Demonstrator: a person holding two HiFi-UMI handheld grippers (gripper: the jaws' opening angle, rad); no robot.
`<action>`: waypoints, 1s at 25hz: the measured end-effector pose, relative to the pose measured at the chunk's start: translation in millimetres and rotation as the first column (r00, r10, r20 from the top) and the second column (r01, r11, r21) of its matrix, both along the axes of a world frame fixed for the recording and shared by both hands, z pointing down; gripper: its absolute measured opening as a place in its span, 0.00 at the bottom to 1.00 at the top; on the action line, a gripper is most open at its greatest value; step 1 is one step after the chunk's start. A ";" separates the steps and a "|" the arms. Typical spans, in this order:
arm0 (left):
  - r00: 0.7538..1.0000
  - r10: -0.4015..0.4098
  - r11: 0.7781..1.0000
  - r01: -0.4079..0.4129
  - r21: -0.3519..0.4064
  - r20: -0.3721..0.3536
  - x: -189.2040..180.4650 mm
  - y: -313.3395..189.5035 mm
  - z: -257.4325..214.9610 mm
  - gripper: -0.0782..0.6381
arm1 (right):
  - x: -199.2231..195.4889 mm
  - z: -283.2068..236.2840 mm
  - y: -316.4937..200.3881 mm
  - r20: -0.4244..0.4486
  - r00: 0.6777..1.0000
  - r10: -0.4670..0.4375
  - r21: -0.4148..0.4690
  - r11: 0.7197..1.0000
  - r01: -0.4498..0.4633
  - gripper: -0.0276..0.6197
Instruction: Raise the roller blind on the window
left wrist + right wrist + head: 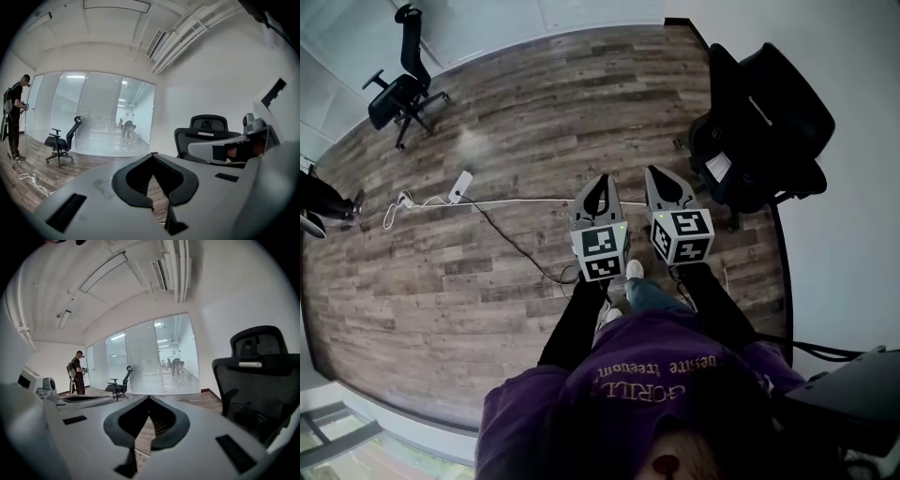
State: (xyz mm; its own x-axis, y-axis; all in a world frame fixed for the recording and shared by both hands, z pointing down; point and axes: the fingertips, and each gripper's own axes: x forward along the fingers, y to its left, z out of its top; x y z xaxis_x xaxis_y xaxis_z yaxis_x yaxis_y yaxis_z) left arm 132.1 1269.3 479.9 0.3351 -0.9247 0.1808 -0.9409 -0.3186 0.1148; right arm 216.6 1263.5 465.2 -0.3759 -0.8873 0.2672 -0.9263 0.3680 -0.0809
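My left gripper and right gripper are held side by side at waist height over the wooden floor, both pointing forward. Each is shut with nothing between its jaws. In the left gripper view the left gripper points toward a glass wall across the room, with a striped, blind-like covering behind one pane. The right gripper faces the same glass wall. Both grippers are far from it. No roller blind cord or chain shows.
A black office chair stands close on my right, against the white wall. Another office chair stands far left. A white power strip and its cables lie on the floor ahead. A person stands by the glass.
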 end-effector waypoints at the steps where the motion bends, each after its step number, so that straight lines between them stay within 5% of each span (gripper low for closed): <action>1: 1.000 -0.004 1.000 0.004 0.000 0.004 2.8 -12.7 -2.4 0.10 | 1.9 -2.0 -12.8 -0.005 1.000 -0.009 0.001 1.000 0.009 0.04; 11: 0.999 -0.039 0.999 0.039 0.002 0.030 25.8 -104.8 -8.3 0.10 | 28.7 -6.5 -105.5 0.009 1.000 -0.023 -0.011 1.000 0.023 0.04; 25: 0.999 -0.006 1.000 0.005 0.002 0.053 -18.6 -254.5 0.6 0.10 | -14.9 3.5 -256.3 0.025 1.000 0.004 -0.020 1.000 -0.004 0.04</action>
State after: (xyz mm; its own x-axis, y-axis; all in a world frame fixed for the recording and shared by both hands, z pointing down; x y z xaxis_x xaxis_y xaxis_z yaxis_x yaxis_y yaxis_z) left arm 113.4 1014.8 480.5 0.3200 -0.9268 0.1964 -0.9474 -0.3136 0.0639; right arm 201.7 1007.2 468.6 -0.3793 -0.8833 0.2757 -0.9253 0.3626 -0.1111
